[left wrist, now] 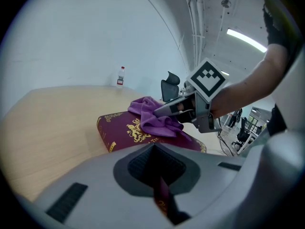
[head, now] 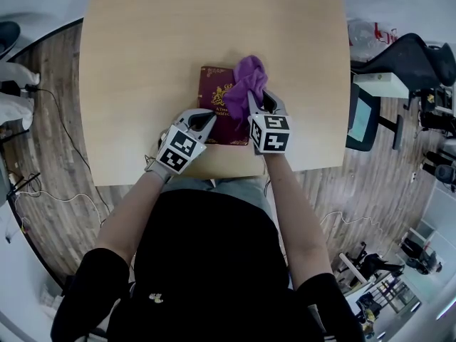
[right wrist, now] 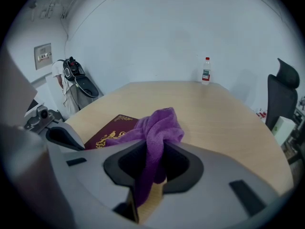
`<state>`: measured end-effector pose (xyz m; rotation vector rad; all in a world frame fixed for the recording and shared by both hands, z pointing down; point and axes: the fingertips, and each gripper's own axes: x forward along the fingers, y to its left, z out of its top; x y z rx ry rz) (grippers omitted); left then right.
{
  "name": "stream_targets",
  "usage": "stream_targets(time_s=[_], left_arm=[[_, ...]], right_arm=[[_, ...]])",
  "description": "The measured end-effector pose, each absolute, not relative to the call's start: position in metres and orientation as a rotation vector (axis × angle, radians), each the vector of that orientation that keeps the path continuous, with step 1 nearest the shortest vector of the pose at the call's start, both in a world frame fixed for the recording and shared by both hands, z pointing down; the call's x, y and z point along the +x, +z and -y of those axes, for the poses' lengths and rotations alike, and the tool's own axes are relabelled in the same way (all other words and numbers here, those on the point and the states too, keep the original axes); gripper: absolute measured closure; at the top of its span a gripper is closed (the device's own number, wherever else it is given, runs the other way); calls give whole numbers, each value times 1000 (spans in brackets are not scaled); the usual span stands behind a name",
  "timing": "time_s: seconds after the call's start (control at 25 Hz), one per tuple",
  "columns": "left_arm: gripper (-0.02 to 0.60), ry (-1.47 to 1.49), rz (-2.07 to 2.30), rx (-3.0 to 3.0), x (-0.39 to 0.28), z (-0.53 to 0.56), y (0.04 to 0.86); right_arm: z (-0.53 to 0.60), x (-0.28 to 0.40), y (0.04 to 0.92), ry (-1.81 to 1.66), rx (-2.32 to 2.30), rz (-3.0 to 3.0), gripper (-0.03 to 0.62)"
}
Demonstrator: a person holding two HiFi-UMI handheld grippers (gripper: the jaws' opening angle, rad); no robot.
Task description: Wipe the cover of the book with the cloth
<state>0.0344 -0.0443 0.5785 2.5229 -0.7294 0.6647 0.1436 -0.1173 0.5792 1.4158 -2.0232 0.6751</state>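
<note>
While my left gripper (head: 202,122) is pinching the near edge of the book (head: 216,112) to steady it near the front of the table (head: 142,63), I am holding the purple cloth (head: 247,79) clamped in my right gripper (head: 263,102), draping it over the book for wiping.

The pale wooden tabletop (head: 142,63) is open across the head view's upper and left parts. At centre, the maroon gilt-stamped book (head: 214,91) and the crumpled purple cloth (head: 249,73) block passage.
</note>
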Motion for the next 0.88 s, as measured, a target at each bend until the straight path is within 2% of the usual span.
stream_targets(time_s=[0.88], left_arm=[[563, 664, 730, 2522, 34, 46, 585]], right_arm=[[-16, 140, 584, 859, 1322, 2049, 488]])
